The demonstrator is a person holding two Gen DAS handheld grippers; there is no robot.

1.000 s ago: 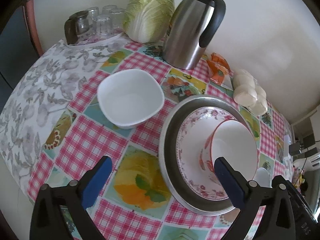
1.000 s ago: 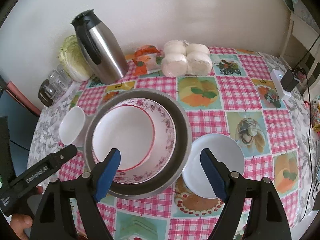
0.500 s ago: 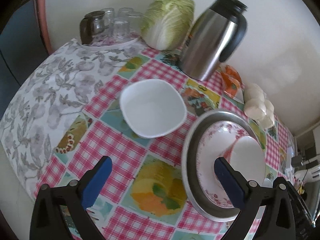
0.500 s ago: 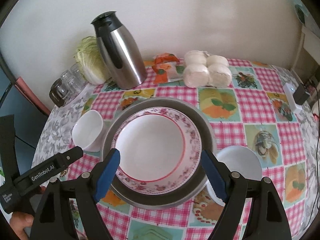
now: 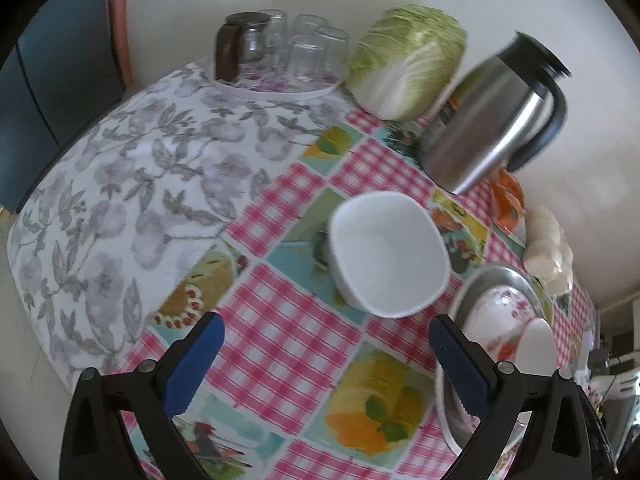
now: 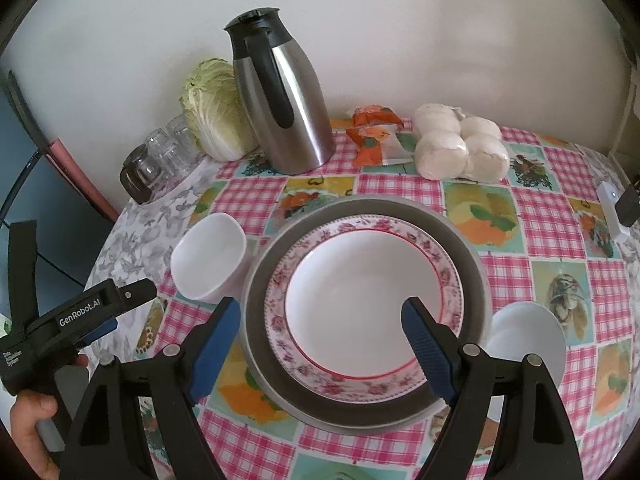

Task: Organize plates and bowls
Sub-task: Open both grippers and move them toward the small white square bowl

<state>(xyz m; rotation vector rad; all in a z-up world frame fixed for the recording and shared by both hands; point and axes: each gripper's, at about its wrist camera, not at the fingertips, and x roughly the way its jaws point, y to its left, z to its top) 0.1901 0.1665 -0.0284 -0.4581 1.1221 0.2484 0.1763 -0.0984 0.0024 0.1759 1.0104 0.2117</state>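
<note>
White square bowl touching left of metal tray; floral plate nested in tray, small white bowl at its right. Left gripper and right gripper both spread, empty.

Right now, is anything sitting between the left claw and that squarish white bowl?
Nothing visible. Only bare checked tablecloth lies between the open left claw and the white bowl; the steel plate sits off to its side.

Left wrist view: looks steeply down over the surface's left side, close, toward the far wall.
Right wrist view: looks down from the near edge, centred on the metal tray.
Shared: white bowl, thermos, cabbage.
</note>
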